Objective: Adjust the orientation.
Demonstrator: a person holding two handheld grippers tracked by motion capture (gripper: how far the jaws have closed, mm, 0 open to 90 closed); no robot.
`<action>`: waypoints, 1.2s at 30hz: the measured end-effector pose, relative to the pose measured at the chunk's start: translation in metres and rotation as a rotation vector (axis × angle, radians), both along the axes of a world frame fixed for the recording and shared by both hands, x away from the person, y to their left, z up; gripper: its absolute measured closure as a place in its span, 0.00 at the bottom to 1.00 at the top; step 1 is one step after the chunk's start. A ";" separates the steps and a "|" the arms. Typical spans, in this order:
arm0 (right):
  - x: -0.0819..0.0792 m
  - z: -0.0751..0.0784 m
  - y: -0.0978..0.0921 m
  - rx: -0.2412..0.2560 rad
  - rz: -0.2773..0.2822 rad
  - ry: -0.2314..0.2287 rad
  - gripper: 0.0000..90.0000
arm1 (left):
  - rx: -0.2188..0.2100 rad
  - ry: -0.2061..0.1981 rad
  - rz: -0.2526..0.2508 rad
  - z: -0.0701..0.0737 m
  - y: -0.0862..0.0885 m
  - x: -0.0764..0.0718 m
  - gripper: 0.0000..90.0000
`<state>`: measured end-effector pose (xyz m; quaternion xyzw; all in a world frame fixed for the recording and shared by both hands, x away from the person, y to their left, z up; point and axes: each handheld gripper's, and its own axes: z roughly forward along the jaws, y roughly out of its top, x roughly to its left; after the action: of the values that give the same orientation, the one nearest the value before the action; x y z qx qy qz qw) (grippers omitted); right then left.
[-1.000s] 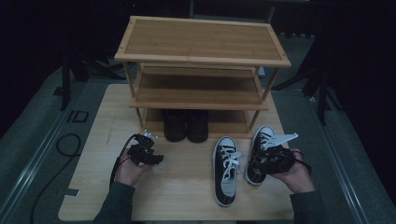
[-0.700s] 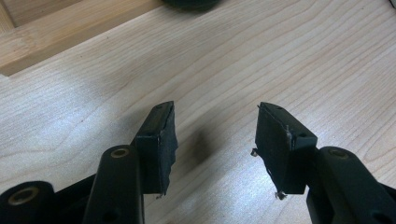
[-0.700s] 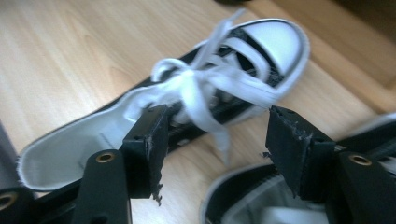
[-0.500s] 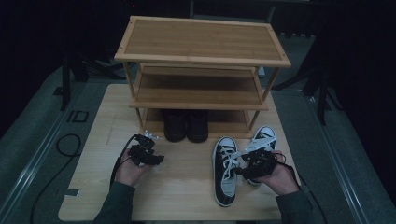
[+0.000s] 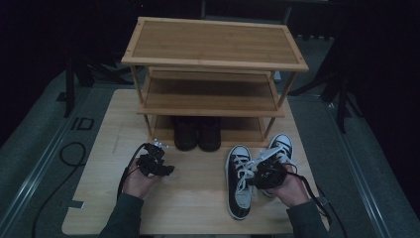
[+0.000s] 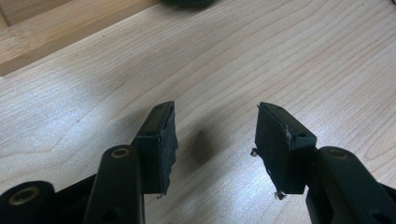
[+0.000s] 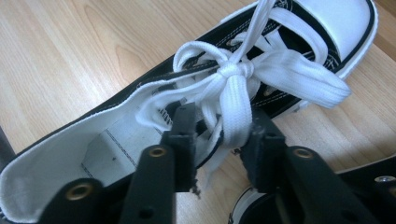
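Here, near the table's (image 5: 198, 208) right front corner, a sneaker's (image 7: 140, 107) side wall is gripped by the right claw (image 7: 219, 123); the left claw (image 6: 212, 135) is held wide open, empty.

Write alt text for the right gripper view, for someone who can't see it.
The right tongs close on the side wall and laces of a black-and-white sneaker lying on a pale wooden table. Its white laces are tied in a bow just beyond the tips, and the white toe cap points to the upper right.
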<state>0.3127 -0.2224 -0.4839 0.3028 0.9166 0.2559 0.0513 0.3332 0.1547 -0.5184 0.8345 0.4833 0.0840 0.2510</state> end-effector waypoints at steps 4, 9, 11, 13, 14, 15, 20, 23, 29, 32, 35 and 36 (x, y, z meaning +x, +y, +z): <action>0.000 0.002 -0.003 -0.021 0.007 -0.039 0.85 | -0.002 0.003 0.001 -0.001 0.000 0.000 0.54; 0.004 0.006 -0.015 -0.026 -0.017 -0.080 0.91 | -0.001 0.006 0.002 -0.002 -0.001 0.001 0.54; 0.005 0.006 -0.017 -0.013 -0.014 -0.071 0.84 | -0.001 0.006 0.002 -0.002 -0.001 0.001 0.54; 0.004 0.011 -0.021 0.015 -0.021 -0.076 0.78 | -0.001 0.007 0.001 -0.002 -0.001 0.001 0.54; 0.004 0.011 -0.021 0.015 -0.021 -0.076 0.78 | -0.001 0.007 0.001 -0.002 -0.001 0.001 0.54; 0.003 0.018 -0.028 0.060 -0.034 -0.087 0.74 | -0.001 0.007 0.001 -0.003 -0.001 0.000 0.54; 0.005 0.029 -0.040 0.065 -0.074 -0.119 0.71 | -0.001 0.009 0.000 -0.003 -0.002 0.001 0.54; 0.009 0.034 -0.050 0.055 -0.121 -0.134 0.70 | 0.000 0.010 -0.002 -0.004 -0.002 0.001 0.54; 0.014 0.035 -0.059 0.024 -0.170 -0.144 0.68 | -0.001 0.014 -0.002 -0.004 -0.002 0.001 0.54; 0.015 0.035 -0.066 0.008 -0.208 -0.144 0.67 | -0.002 0.013 -0.002 -0.004 -0.002 0.001 0.54; 0.015 0.034 -0.076 -0.002 -0.247 -0.141 0.67 | -0.003 0.016 -0.003 -0.005 -0.002 0.001 0.54; 0.015 0.034 -0.079 -0.006 -0.258 -0.142 0.67 | -0.003 0.016 -0.003 -0.006 -0.003 0.001 0.54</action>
<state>0.3279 -0.3016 -0.4500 0.3991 0.8649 0.2653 0.1492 0.3346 0.1520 -0.5239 0.8354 0.4843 0.0765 0.2484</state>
